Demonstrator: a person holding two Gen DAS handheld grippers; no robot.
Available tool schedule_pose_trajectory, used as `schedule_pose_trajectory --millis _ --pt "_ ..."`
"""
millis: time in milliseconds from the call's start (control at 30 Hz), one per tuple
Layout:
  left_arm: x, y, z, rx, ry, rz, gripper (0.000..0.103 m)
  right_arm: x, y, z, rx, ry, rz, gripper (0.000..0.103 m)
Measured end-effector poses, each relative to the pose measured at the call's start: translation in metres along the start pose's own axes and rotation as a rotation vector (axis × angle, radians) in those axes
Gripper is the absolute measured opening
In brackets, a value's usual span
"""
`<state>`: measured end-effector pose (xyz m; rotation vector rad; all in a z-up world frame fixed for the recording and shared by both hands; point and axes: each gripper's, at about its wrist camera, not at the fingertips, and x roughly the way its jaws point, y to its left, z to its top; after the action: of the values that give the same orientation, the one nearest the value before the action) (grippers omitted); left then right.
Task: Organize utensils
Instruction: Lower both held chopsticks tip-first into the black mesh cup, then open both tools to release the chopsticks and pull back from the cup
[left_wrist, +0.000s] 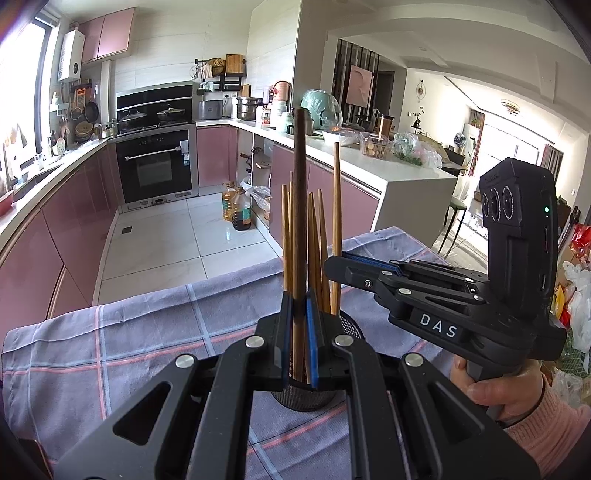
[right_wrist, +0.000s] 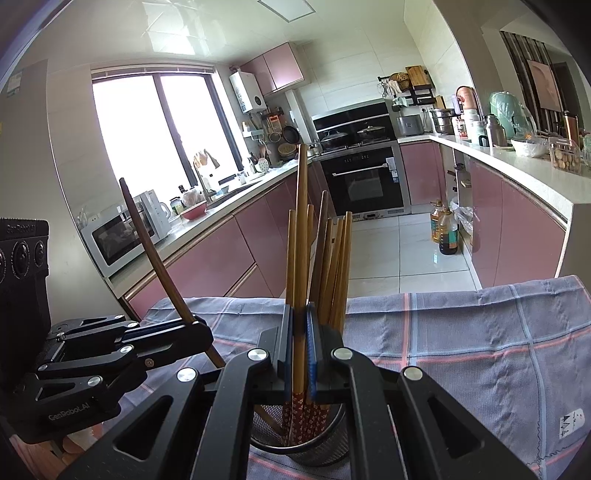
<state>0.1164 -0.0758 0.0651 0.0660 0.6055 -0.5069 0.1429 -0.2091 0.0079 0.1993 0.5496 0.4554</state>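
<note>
On the left, the left gripper (left_wrist: 300, 314) has its blue-padded jaws pressed together on a dark brown chopstick (left_wrist: 299, 206), which it holds nearly upright with the lower end at the mouth of the black mesh utensil holder (left_wrist: 303, 400). From the other camera that same gripper (right_wrist: 199, 325) comes in from the left edge, and the dark chopstick (right_wrist: 155, 254) leans away to the upper left, its lower part running down past the jaws on the near side of the holder. In the middle stands the holder itself (right_wrist: 314, 456), a round wire-mesh cup set on a grey-blue checked cloth (right_wrist: 461, 339) with pink and pale lines; a bundle of light bamboo chopsticks (right_wrist: 334, 273) fans out of it, their lower ends patterned red and white inside the cup. To the right, the right gripper (right_wrist: 300, 328) is clamped on one tall light wooden chopstick (right_wrist: 302, 236), held upright straight above the cup with its patterned end down inside. In the left camera's view the right gripper (left_wrist: 334, 264) reaches across from the right, its tip at that chopstick (left_wrist: 336, 229), with a hand (left_wrist: 502, 387) in a pink sleeve around its handle. Beyond the cloth lies a kitchen with pink cabinets (right_wrist: 236, 254).
</note>
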Motion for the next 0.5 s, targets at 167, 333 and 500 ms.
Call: schedule_pose_trajectory --millis 167,333,500 --pt "0.009 0.003 -0.001 0.011 0.027 -0.006 0.008 0.005 0.000 -0.005 0.001 0.016 0.000 0.006" --pt "0.017 0.009 -0.002 0.013 0.045 -0.010 0.008 0.010 0.000 -0.009 0.001 0.035 0.003 0.006" --pt "0.021 0.013 -0.009 0.011 0.051 -0.011 0.008 0.013 -0.002 -0.010 0.005 0.048 0.002 0.006"
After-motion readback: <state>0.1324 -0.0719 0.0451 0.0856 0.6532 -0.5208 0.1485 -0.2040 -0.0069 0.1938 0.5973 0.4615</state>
